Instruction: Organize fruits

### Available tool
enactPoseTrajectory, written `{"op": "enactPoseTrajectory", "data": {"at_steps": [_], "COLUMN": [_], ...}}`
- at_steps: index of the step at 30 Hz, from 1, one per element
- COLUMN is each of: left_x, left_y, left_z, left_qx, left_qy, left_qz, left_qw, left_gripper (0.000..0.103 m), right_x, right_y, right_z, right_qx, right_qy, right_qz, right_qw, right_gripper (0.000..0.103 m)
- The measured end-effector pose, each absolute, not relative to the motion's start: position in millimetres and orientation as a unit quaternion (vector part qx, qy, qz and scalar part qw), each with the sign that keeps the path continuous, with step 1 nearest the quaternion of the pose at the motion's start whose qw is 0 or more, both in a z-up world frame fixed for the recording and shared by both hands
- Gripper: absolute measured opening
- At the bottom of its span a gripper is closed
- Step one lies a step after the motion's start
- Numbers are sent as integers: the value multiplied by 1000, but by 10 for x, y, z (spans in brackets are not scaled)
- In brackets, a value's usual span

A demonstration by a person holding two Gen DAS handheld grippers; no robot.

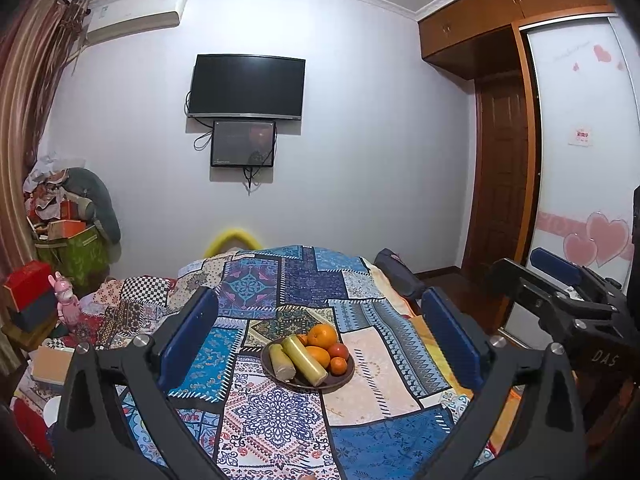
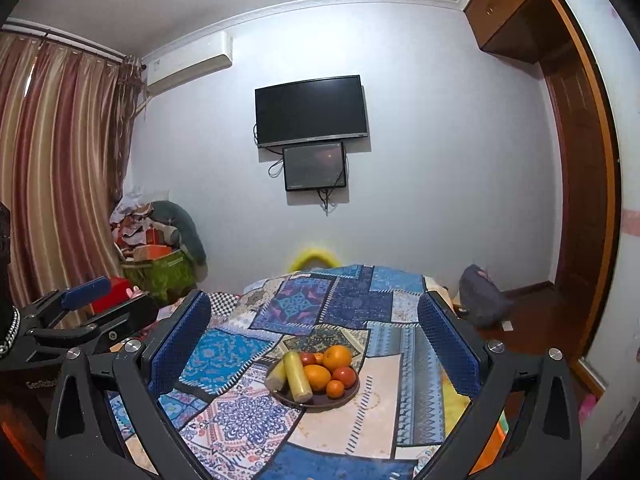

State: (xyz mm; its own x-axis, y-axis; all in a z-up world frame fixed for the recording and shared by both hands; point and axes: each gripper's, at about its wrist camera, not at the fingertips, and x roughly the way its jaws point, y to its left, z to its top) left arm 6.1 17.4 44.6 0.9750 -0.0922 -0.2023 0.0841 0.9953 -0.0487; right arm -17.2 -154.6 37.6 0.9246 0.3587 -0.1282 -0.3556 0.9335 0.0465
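Observation:
A dark round plate [image 1: 340,380] sits on a patchwork cloth and holds two yellow-green stalks [image 1: 304,360], oranges [image 1: 322,336], a small mandarin [image 1: 338,365] and a red tomato [image 1: 338,350]. The plate [image 2: 344,398] with its fruit [image 2: 337,357] also shows in the right wrist view. My left gripper [image 1: 320,332] is open and empty, held above and short of the plate. My right gripper [image 2: 316,340] is open and empty, likewise hovering short of the plate. Each gripper appears at the other view's edge: the right one [image 1: 560,280] and the left one [image 2: 86,300].
The patchwork cloth [image 1: 276,420] covers a table or bed. Boxes, a pink toy [image 1: 66,300] and a green bin [image 1: 76,252] stand at the left. A dark bag [image 2: 480,300] lies on the floor at the right, near a wardrobe [image 1: 580,160].

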Motion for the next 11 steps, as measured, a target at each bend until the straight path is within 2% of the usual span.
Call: {"op": "enactPoseTrajectory", "data": {"at_steps": [11], "left_x": [39], "left_y": [178], "left_z": [452], "left_qx": [-21], "left_qy": [99], "left_qz": [-40], "left_qw": [994], "left_gripper": [103], "right_x": [-179], "right_y": [-1532], "right_z": [389], "right_qx": [11], "right_qy": [65], "right_qz": [183], "right_qw": [981], "right_gripper": [103]}}
